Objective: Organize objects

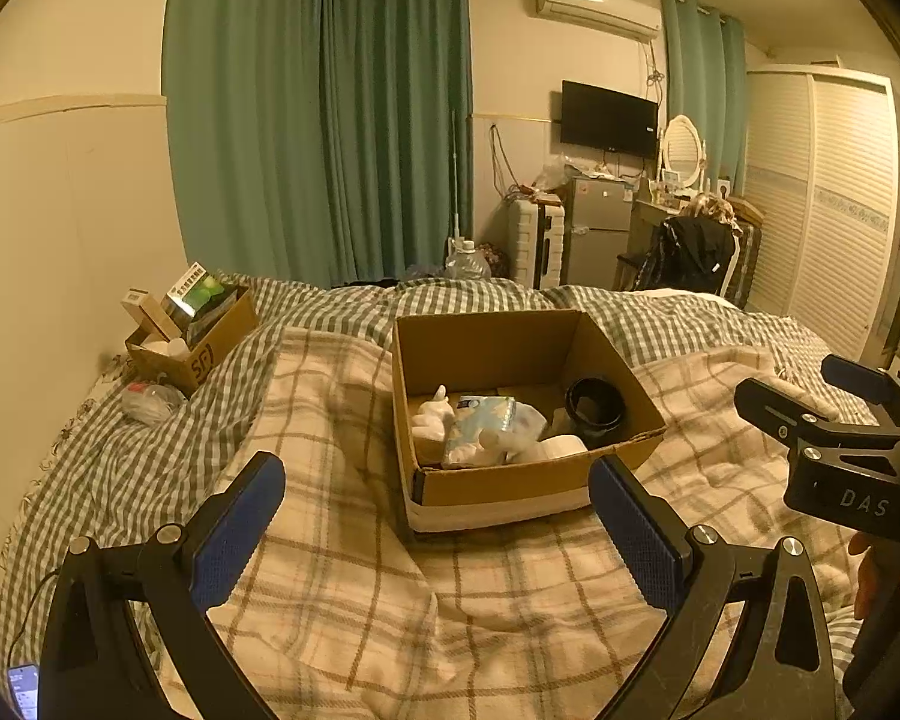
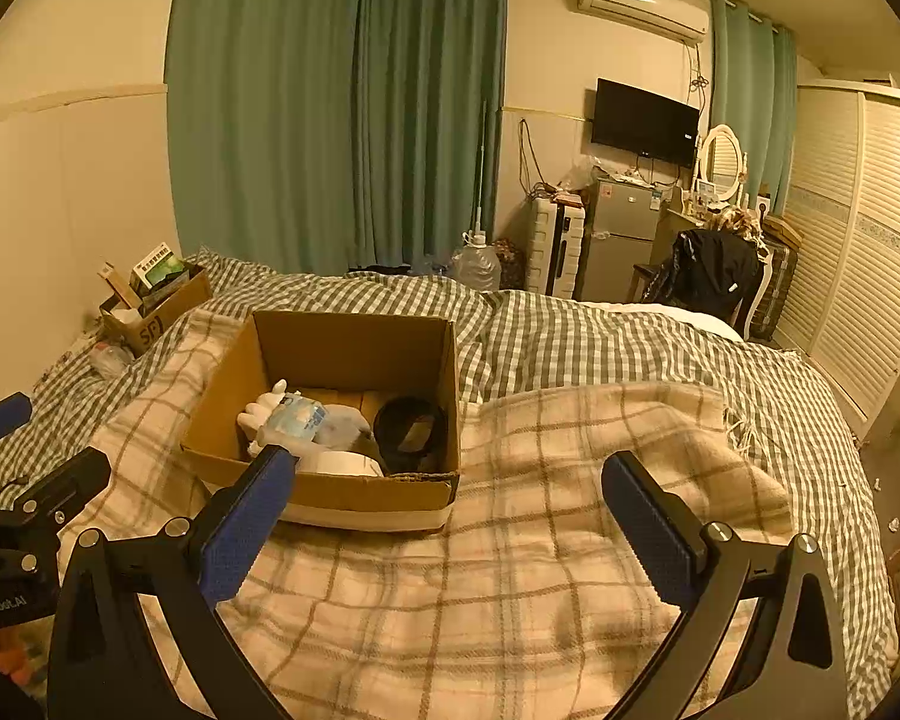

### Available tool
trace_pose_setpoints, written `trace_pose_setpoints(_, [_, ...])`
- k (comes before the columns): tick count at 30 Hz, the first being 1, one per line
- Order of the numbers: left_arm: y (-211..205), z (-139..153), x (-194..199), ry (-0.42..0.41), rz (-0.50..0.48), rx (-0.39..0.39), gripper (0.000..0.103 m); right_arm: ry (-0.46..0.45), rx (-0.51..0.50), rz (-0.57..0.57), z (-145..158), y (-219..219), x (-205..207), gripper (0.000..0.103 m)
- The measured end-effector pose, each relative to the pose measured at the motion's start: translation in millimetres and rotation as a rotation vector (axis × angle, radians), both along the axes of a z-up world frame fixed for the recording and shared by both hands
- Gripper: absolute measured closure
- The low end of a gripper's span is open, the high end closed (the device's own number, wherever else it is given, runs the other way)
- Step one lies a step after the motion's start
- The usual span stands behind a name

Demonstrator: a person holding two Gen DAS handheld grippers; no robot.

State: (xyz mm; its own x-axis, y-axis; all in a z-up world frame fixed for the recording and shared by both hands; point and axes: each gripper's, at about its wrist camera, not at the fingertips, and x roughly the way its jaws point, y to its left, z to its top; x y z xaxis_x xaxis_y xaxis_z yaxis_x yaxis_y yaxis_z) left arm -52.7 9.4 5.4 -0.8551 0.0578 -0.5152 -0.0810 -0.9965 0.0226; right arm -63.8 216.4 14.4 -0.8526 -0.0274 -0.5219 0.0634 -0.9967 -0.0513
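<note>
Left gripper point(image 1: 437, 531): your blue-padded fingers point(image 1: 237, 531) stand wide apart with nothing between them, hovering over the beige plaid blanket point(image 1: 342, 588) just short of the box.

Right gripper point(image 2: 448, 531): your fingers here are spread wide too and hold nothing; the left pad point(image 2: 246, 525) overlaps the box's near edge in the right wrist view (you cannot tell from this angle whether it touches).

Open brown cardboard box point(image 1: 510, 483): it sits on the plaid blanket on the bed, flaps up, a white band along its near base.

Inside the box: a white plush toy point(image 1: 432, 417) lies at the left, a pale blue soft tissue pack point(image 1: 480, 426) rests just beside it, a white roll point(image 1: 561, 447) lies at the near wall, and a black round cylindrical container point(image 1: 594, 408) stands at the right side.

Second small cardboard box point(image 1: 195, 348): it sits near the wall on the green-and-white checked bedsheet point(image 1: 168, 438), well apart from the open box, stuffed with upright packets, one green-printed.

Clear crumpled plastic bag point(image 1: 150, 402): it lies on the checked sheet just beside that small box.

Phone point(image 1: 23, 690): its lit screen shows at the lower left edge of the left wrist view.
</note>
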Motion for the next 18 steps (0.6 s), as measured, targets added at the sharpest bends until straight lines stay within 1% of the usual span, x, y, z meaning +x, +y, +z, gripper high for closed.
trace_pose_setpoints(6, [-0.1, -0.6, -0.7, 0.003, 0.01, -0.013, 0.0, -0.008, 0.001, -0.003, -1.0, 0.3, -1.0, 0.0])
trace_pose_setpoints(18, [-2.4, -1.3, -1.9, -0.003, 0.018, -0.01, 0.0, -0.013, 0.005, -0.002, -3.7, -0.3, -1.3, 0.0])
